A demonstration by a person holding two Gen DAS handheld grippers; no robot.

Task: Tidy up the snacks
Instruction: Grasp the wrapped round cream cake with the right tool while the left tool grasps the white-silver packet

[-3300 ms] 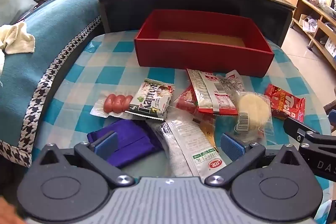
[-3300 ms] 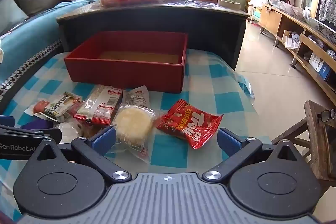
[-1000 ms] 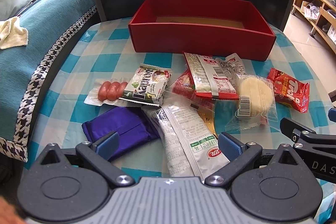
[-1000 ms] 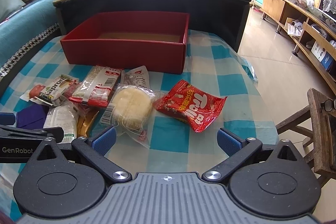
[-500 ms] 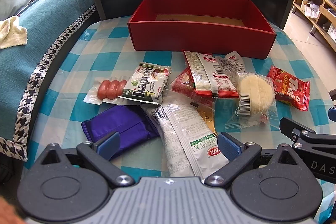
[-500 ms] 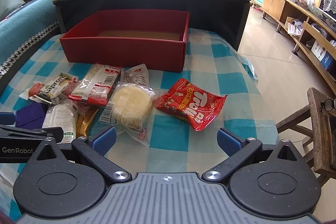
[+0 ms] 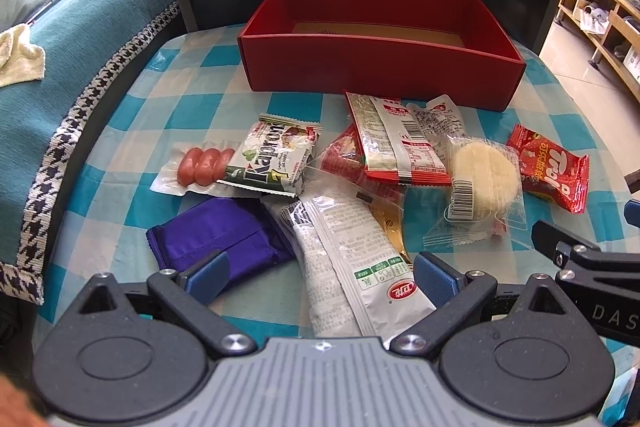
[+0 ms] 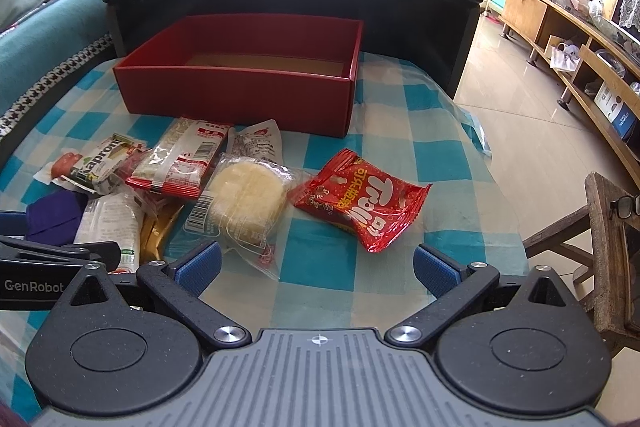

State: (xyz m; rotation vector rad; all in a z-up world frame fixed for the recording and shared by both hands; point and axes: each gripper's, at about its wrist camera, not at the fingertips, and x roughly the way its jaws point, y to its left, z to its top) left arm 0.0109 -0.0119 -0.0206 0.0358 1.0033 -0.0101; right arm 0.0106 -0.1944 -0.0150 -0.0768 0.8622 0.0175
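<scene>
overlapping snack packets [image 7: 384, 147] half hidden beneath each other, left claw [image 7: 320, 277] and right claw [image 8: 318, 265] both spread, empty

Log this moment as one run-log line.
left gripper: open, empty | right gripper: open, empty | red box: empty | snacks: all on table

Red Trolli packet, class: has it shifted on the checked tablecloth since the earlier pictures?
No. The red Trolli packet lies on the same squares of the checked tablecloth, right of the round cake packet; only the camera moved.
</scene>
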